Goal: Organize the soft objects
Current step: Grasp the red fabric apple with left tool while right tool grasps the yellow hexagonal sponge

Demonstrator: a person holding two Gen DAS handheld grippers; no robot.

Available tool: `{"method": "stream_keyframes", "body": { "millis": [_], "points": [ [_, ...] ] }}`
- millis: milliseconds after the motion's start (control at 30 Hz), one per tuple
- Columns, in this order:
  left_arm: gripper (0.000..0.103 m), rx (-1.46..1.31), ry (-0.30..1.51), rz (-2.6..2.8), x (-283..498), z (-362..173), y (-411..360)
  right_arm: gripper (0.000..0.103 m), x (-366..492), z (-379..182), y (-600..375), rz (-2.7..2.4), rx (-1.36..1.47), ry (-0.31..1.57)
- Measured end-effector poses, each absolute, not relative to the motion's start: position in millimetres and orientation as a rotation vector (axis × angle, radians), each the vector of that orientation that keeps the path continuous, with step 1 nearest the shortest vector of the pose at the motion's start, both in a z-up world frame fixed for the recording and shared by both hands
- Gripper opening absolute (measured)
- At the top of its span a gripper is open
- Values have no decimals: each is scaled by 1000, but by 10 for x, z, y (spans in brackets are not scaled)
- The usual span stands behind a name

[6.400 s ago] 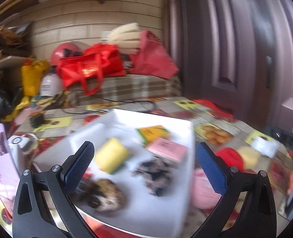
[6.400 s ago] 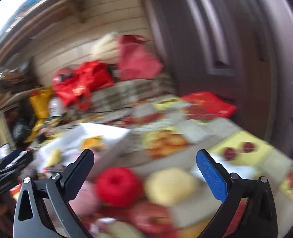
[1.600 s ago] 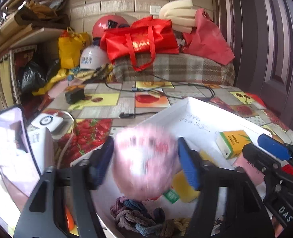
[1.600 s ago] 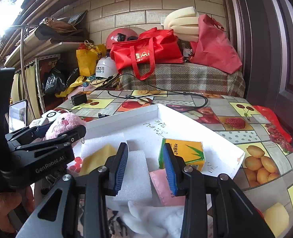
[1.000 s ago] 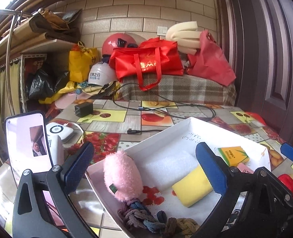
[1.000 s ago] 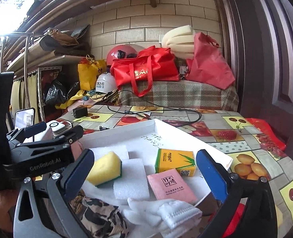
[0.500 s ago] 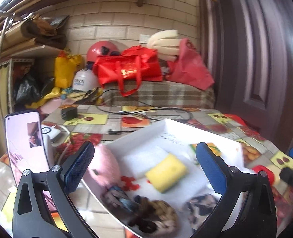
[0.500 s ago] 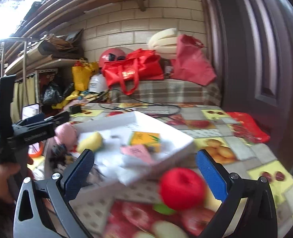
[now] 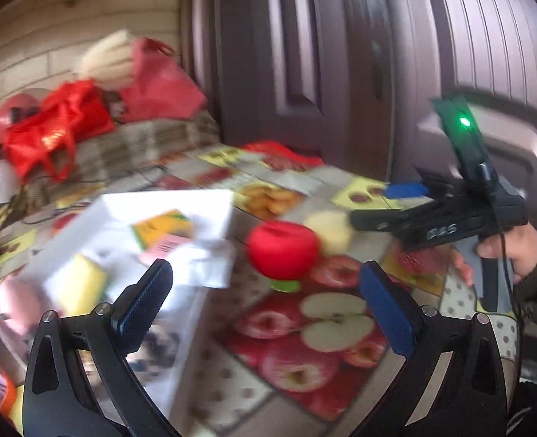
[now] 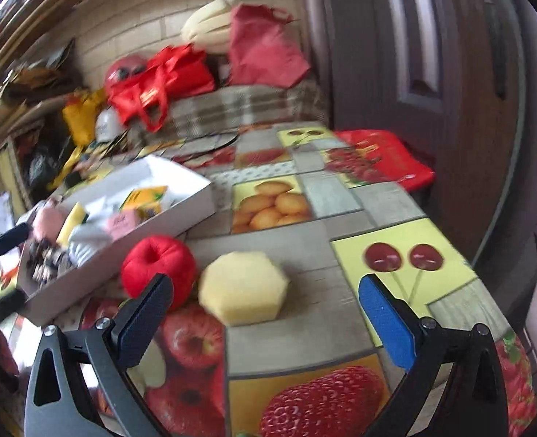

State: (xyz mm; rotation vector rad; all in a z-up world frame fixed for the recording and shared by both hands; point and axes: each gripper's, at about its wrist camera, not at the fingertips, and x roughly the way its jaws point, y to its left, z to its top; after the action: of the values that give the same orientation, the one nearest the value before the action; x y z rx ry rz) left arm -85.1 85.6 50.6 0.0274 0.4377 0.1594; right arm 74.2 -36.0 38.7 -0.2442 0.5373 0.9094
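A red plush apple (image 9: 283, 251) lies on the fruit-print tablecloth right of the white tray (image 9: 217, 204); it also shows in the right wrist view (image 10: 159, 266). A pale yellow hexagonal sponge (image 10: 243, 287) lies beside it, also in the left wrist view (image 9: 330, 229). The tray (image 10: 181, 211) holds a yellow sponge (image 9: 79, 284), a pink plush (image 10: 48, 222), a yellow box (image 9: 162, 229), a pink packet and cloth items. My left gripper (image 9: 264, 309) is open and empty, just short of the apple. My right gripper (image 10: 264, 313) is open and empty, near the hexagonal sponge.
Red bags (image 10: 166, 76) and a plaid-covered pile stand at the table's far end. A red bag (image 10: 385, 160) lies by the dark door (image 10: 432, 73) on the right. The right gripper's body and hand show in the left wrist view (image 9: 450, 218).
Both views have swung right, from the tray toward the red apple and hexagonal sponge. The pink plush, held by the left gripper earlier, lies in the tray. Both grippers stay open.
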Motion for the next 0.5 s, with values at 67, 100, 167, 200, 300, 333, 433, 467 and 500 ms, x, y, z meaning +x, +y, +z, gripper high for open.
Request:
{"method": "stream_keyframes", "body": {
  "millis": [67,100,167,200,300,333,433,467,500],
  "points": [
    [103,32,475,161,-738,482,783,94,714,299,-232,906,-328,580],
    [103,34,496,165,-687,470,762,89,729,264,-178,899,-350,599],
    [103,33,527,178,-609,446,746,74,818,202,-97,873,-372,646],
    [103,27,543,182,-572,430,758,72,862,179,-65,864,-372,669],
    [102,7,565,178,-511,402,791,72,960,137,2,892,-352,712],
    [102,1,572,175,-482,397,813,72,979,114,43,901,-358,729],
    [102,0,609,165,-363,347,813,63,972,99,92,900,-373,736],
    [102,2,618,161,-335,339,803,60,977,99,90,894,-371,735],
    [102,4,623,156,-297,334,798,59,998,109,62,881,-357,733]
  ]
}}
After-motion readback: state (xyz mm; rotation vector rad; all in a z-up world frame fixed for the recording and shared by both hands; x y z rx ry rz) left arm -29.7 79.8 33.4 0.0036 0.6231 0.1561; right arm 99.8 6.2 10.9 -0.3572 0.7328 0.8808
